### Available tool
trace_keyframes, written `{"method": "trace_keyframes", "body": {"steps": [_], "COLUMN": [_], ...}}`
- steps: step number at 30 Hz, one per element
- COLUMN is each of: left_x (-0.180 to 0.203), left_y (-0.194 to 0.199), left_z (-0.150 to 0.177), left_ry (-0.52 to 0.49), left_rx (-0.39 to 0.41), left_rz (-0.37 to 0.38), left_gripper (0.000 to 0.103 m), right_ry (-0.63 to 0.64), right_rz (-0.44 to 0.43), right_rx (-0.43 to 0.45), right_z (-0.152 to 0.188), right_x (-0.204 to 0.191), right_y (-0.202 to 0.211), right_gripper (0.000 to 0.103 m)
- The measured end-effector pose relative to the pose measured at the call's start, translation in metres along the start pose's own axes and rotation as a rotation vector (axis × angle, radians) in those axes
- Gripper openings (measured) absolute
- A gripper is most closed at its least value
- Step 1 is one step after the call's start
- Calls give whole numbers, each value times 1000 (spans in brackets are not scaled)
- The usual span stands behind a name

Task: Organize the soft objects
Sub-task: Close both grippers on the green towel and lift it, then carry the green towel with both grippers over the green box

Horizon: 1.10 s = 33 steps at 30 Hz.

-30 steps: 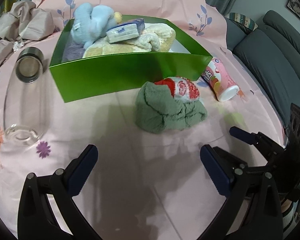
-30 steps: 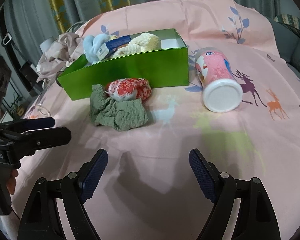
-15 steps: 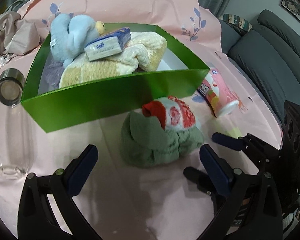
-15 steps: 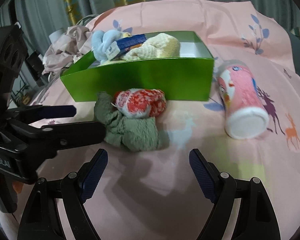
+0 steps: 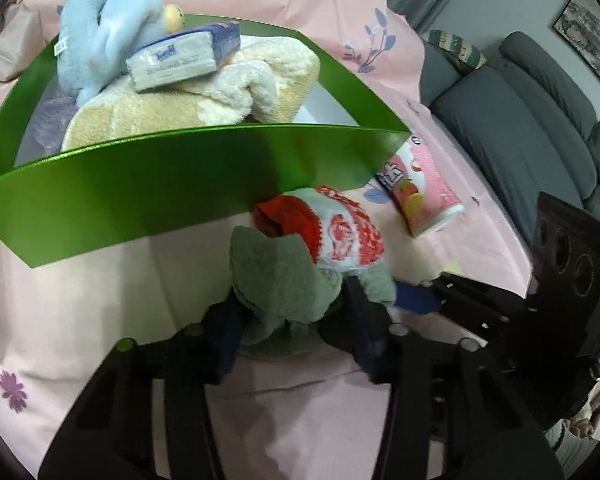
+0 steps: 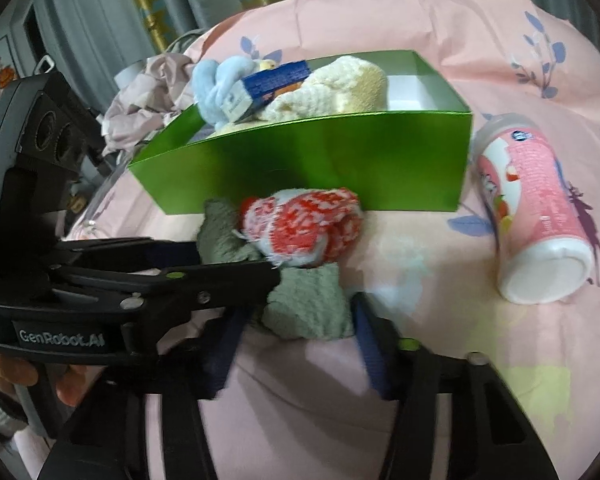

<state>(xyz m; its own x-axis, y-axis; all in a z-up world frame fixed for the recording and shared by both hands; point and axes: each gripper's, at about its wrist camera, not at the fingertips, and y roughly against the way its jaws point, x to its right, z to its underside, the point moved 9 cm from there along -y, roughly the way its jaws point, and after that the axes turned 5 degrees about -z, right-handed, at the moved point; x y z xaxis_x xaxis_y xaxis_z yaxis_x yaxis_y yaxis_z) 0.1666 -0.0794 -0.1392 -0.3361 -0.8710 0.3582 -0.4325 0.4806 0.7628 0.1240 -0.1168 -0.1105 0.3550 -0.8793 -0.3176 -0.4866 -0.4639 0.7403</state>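
Observation:
A crumpled green cloth [image 5: 280,280] lies on the pink sheet in front of the green box [image 5: 140,184], with a red-and-white knitted sock [image 5: 340,236] on top of it. My left gripper [image 5: 292,320] is closed on the near part of the green cloth. My right gripper [image 6: 300,328] is closed on the cloth's other end [image 6: 308,304], beside the left gripper's fingers [image 6: 220,276]. The sock [image 6: 304,224] rests above both. The box holds a blue plush toy [image 5: 108,40], a tissue pack [image 5: 180,60] and a cream towel [image 5: 204,108].
A pink canister [image 6: 532,208] lies on its side right of the box. Crumpled beige clothes [image 6: 140,96] lie behind the box at the left. A grey sofa [image 5: 520,132] stands beyond the bed's right edge.
Both grippers moved forward to the green cloth and closed on it, one from each side. They were open and apart before.

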Motion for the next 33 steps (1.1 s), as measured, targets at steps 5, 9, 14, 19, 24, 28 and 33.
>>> {"method": "trace_keyframes", "body": {"steps": [5,9,14,19,24,28,33], "left_x": [7,16,23,33,39,45,53], "left_y": [8,23,47,72,96,117,144], "left_z": [3,13,26,45,51,45,36], "left_ry": [9,-8,-21,-36,-52,-53,-92], "left_rx": [7,20,41,62,109,161,229], "left_rz": [31,51,48,10,-19,-20,-56], "left_gripper": [28,24,24,25,25,27,28], "right_ry": [43,64,100,94,132,164,197], "right_rz": [4,-8,-13,-38,-34,-23,-4], "right_rx": [11,33,59,94,110,147,211], "right_z": [1,6,13,26,29,21,10], "right_x": [-10,-21,-37,-57,-78,-93,-109], "right_y": [4,14,30,51,66,85,108], "right_gripper": [21,18,18,18,18,18,18]}}
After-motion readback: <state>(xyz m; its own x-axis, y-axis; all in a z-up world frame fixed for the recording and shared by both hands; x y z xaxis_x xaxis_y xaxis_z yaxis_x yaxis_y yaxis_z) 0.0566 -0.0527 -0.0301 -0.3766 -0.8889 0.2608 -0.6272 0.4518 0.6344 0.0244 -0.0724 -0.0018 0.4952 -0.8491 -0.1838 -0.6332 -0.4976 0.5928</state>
